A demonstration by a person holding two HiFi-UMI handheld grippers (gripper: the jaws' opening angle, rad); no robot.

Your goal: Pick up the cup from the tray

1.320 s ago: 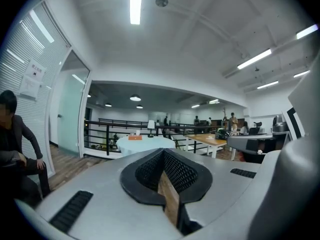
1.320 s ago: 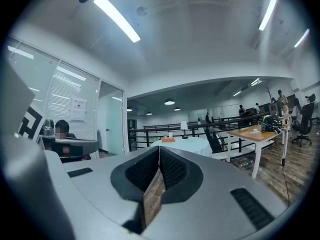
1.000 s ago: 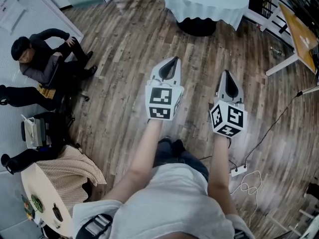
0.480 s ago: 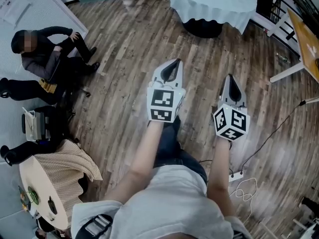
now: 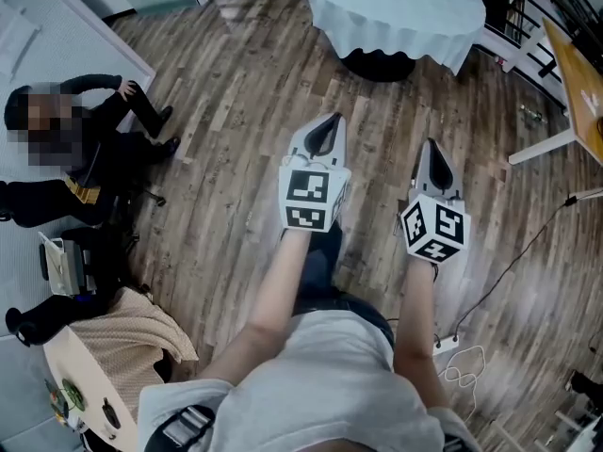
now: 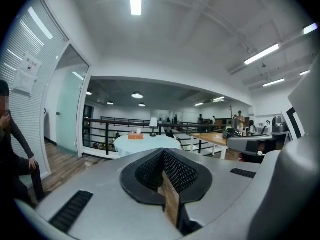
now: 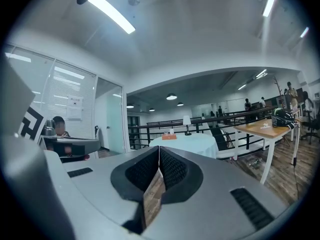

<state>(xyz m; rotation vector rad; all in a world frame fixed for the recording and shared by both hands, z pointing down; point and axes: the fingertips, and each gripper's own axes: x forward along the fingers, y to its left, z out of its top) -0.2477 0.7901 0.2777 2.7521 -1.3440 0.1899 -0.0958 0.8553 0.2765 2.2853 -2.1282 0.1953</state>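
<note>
No cup and no tray can be made out in any view. My left gripper (image 5: 326,123) and right gripper (image 5: 431,146) are held side by side at chest height over the wooden floor, both pointing toward a round table with a pale blue cloth (image 5: 396,12). Each one's jaws are closed tip to tip with nothing between them, as the left gripper (image 6: 163,151) and right gripper (image 7: 159,148) also show in their own views. The same table (image 6: 145,143) (image 7: 187,141) carries a small orange box (image 7: 169,137) and a lamp (image 7: 187,121).
A seated person (image 5: 66,158) is at the left by a glass wall. A wooden desk (image 5: 577,64) stands at the right. A black railing (image 6: 100,131) runs behind the round table. A power strip with cables (image 5: 443,347) lies on the floor at the lower right.
The head view has shifted slightly and the round table shows a little nearer. Both grippers keep their closed pose side by side.
</note>
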